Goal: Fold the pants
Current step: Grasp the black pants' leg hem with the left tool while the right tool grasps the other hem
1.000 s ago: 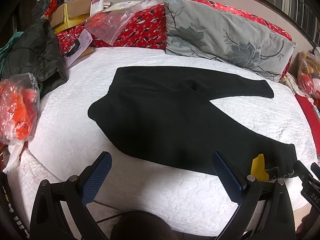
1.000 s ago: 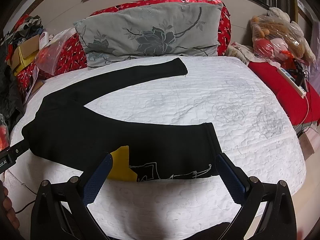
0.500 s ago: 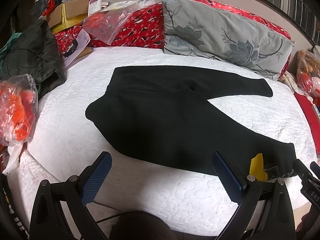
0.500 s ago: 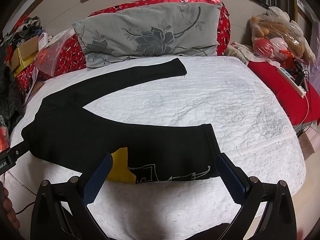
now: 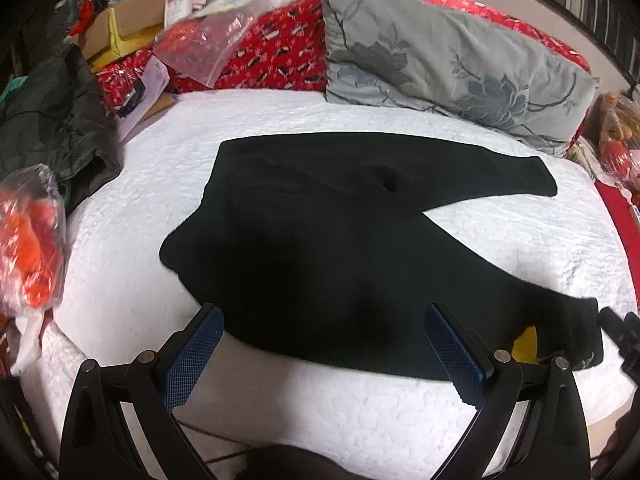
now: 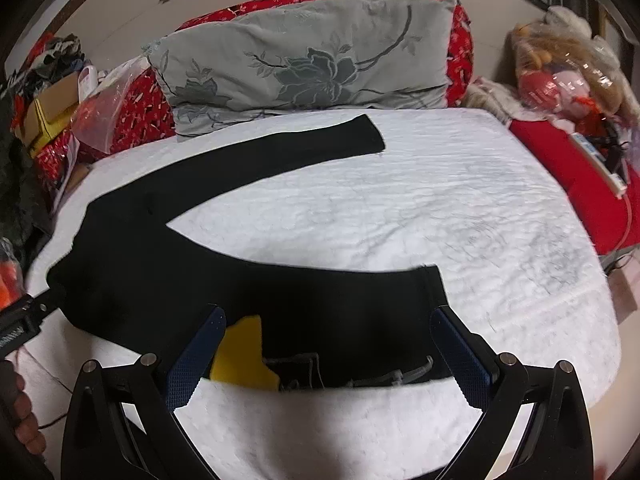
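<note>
**Operator:** Both grippers are spread wide and hold nothing. My left gripper (image 5: 324, 354) hangs over the near edge of the waist end of the black pants (image 5: 340, 248); my right gripper (image 6: 326, 354) hangs over the near leg's cuff (image 6: 424, 320), beside the yellow patch (image 6: 244, 356).

**Partner:** Where do the pants lie?

**Operator:** Flat on the white quilted bed (image 6: 460, 208), legs splayed in a V, the far leg reaching toward the grey floral pillow (image 6: 304, 60).

**Partner:** How will they handle?

**Operator:** I judge them soft, light and limp, so they will sag and drag on the quilt, not slide as one piece. I would pinch the near cuff's hem with the right and the waistband's near corner with the left, then carry the near leg over the far one. My worry is nipping the quilt along with the cloth.
</note>
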Motion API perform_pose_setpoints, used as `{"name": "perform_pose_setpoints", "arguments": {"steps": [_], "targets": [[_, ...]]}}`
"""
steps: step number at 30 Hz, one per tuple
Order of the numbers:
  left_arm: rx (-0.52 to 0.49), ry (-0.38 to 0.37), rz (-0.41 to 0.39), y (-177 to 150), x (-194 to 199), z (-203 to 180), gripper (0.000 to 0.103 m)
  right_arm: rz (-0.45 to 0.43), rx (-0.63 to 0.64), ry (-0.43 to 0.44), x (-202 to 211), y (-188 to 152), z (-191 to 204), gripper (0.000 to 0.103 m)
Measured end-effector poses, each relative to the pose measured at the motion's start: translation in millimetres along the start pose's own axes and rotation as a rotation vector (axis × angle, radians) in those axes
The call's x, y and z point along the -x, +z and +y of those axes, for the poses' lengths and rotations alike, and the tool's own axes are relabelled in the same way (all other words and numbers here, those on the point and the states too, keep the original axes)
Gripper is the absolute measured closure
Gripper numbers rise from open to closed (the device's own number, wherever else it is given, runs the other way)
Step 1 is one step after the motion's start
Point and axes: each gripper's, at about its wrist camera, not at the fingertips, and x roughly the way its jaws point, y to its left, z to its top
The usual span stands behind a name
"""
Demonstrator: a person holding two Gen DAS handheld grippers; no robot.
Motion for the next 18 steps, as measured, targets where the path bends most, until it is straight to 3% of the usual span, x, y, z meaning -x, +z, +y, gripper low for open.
{"name": "perform_pose_setpoints", "arguments": {"steps": [7, 11, 14, 18], "targets": [[-0.012, 0.013, 0.122, 96, -48, 37, 0.002, -0.028, -0.057, -0.009, -31, 89, -41, 0.000], [0.029, 0.040, 0.164, 145, -87, 67, 0.002, 0.024, -0.035, -0.037, -80, 150, -58, 0.001], [0.105, 0.021, 0.190, 174, -121, 89, 0.003, 0.076, -0.042, -0.032, -121, 180, -66, 0.002], [0.258, -0.042, 0.296, 190, -182, 125, 0.007, 0.128, -0.042, -0.016, -164, 202, -71, 0.002]]}}
